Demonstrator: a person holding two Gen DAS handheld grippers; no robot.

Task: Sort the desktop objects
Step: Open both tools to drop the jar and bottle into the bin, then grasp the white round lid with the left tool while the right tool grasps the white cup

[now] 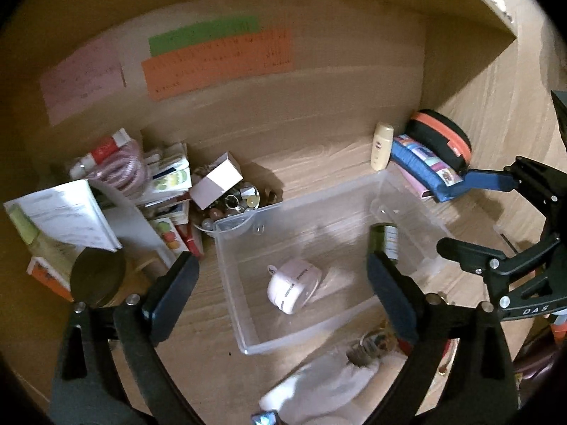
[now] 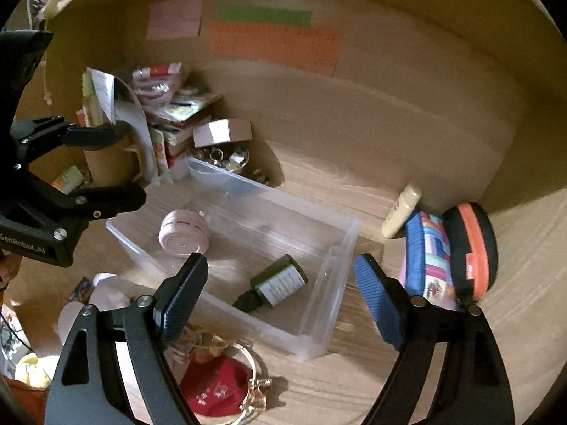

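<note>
A clear plastic bin [image 1: 407, 191] [image 2: 340, 269] sits on the wooden desk. In it lie a pale pink round case [image 1: 292, 288] [image 2: 182, 233] and a dark green bottle with a white label [image 1: 388, 239] [image 2: 274, 283]. My left gripper [image 1: 283, 283] is open and empty, hovering over the bin's near side. My right gripper [image 2: 281, 283] is open and empty above the bin's right end; it also shows in the left wrist view [image 1: 478, 212]. The left gripper shows at the left of the right wrist view [image 2: 117, 166].
A pile of booklets, a white box [image 1: 219, 182] and a bowl of trinkets [image 1: 237, 205] sit back left. A cream bottle [image 1: 381, 145], blue patchwork pouch [image 1: 423, 163] and orange-black case [image 1: 444, 141] stand back right. A red pouch [image 2: 212, 389] and bangles lie near the front.
</note>
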